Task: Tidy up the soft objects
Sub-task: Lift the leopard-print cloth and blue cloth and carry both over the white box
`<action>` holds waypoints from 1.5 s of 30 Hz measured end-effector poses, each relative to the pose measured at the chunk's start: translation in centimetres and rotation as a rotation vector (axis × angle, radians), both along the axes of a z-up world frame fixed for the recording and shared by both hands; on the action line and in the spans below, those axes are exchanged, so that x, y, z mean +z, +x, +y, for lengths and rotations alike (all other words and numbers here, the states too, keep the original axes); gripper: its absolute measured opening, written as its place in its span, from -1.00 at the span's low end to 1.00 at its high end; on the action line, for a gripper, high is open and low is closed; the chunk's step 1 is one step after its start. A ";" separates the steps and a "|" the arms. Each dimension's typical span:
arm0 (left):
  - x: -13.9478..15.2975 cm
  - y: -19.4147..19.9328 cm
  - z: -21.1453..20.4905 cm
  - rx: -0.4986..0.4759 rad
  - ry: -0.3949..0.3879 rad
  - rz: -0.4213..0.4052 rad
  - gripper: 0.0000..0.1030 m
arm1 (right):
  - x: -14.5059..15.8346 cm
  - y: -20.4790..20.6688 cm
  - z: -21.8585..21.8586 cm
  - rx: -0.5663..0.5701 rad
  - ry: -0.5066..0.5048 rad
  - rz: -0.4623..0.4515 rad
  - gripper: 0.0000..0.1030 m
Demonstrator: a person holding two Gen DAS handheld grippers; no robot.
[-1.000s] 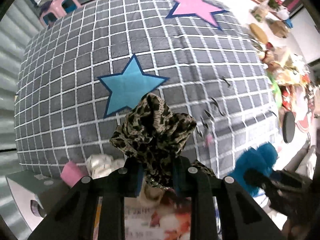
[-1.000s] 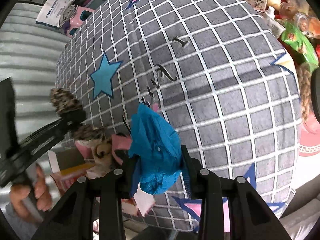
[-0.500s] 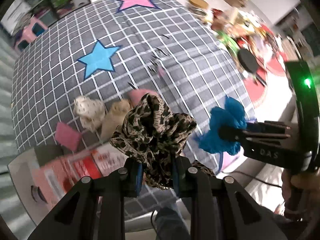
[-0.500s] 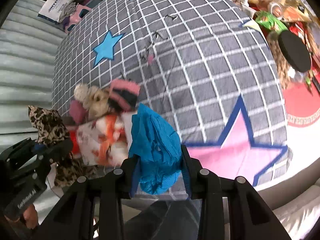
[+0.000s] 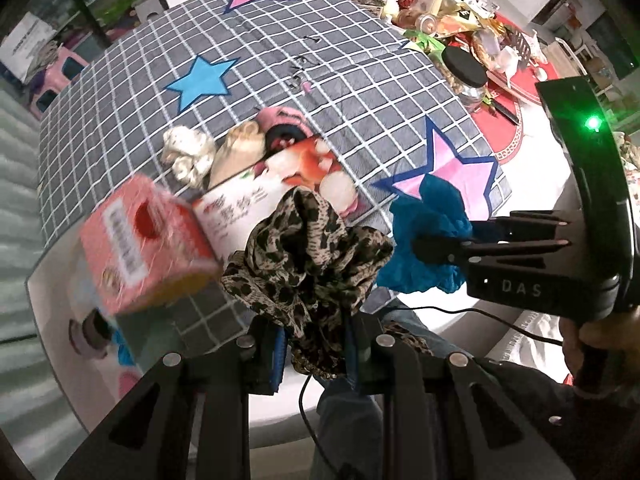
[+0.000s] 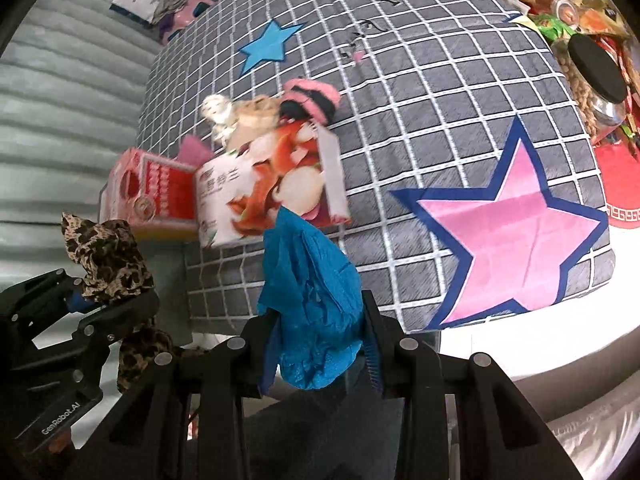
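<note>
Both hands have drawn back toward the table's near edge since a second ago, so the boxes now show. The left gripper (image 5: 314, 344) is clamped on the leopard-print cloth (image 5: 308, 256), the right gripper (image 6: 320, 344) on the blue cloth (image 6: 310, 300). From the left gripper, the pile of soft items (image 5: 224, 148) lies at about eleven o'clock behind the white printed box (image 5: 280, 184), probably nearer that hand, though motion blur leaves this uncertain.

"DAS" on right hand-held gripper (image 5: 416, 246)
</note>
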State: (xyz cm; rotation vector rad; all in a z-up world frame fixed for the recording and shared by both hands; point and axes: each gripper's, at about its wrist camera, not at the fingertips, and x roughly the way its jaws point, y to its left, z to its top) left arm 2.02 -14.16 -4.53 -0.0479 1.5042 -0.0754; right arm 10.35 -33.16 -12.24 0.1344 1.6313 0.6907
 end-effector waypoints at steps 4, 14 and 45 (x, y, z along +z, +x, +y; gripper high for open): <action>0.4 -1.7 0.6 0.022 0.013 -0.005 -0.50 | 0.7 -0.9 0.7 0.019 0.017 -0.017 -0.28; 1.4 -4.6 2.9 0.107 0.041 -0.036 -0.50 | 2.5 -3.4 3.2 0.097 0.037 -0.082 -0.28; 4.0 -10.9 13.3 0.440 0.020 -0.158 -0.50 | 9.0 -5.8 12.6 0.366 0.064 -0.233 -0.28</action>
